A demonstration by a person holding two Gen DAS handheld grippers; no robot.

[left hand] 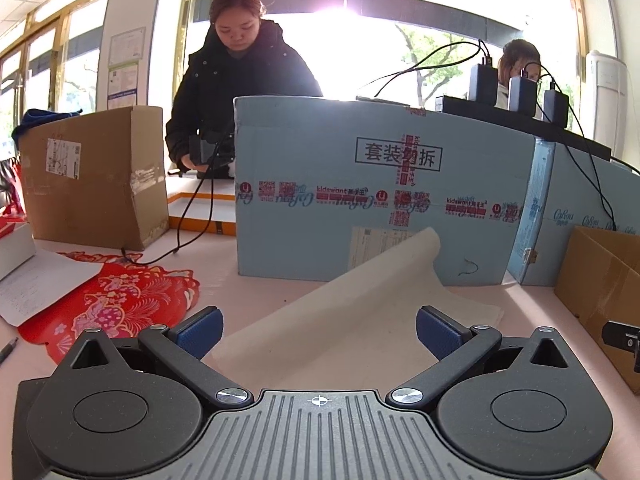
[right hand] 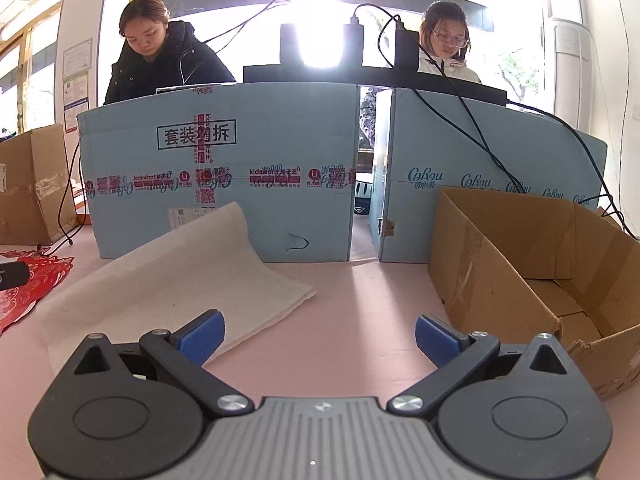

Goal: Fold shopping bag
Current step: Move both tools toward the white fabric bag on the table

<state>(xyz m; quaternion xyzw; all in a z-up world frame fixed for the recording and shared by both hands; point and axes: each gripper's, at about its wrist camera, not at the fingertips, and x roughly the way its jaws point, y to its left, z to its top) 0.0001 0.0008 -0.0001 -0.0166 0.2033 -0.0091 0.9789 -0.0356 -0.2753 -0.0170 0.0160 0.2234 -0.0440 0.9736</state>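
Left gripper (left hand: pixel 319 334): black two-finger tool with blue pads, jaws spread wide, nothing between them; poised just above the near end of the bag.
Right gripper (right hand: pixel 320 338): same make, jaws likewise spread wide and empty; over bare pink tabletop (right hand: pixel 360 300), with the bag's near right edge beside its left pad.
Item: cream, thin fabric shopping bag (right hand: pixel 172 276), lying flat on the pink tabletop; its far end curls up against the pale blue cardboard box (right hand: pixel 280 140).
Neighbours: open brown cardboard carton (right hand: pixel 500 264) to the right; red paper-cut decoration (left hand: pixel 120 304) to the left.
Handling, as judged: light, limp, no stiffness; likely to sag and drag when lifted, and may slide on the smooth top. Not fragile.
Suggested hold: pinch the two near corners or the side edges, one per gripper, gripping all layers together, then carry them toward the raised far end.
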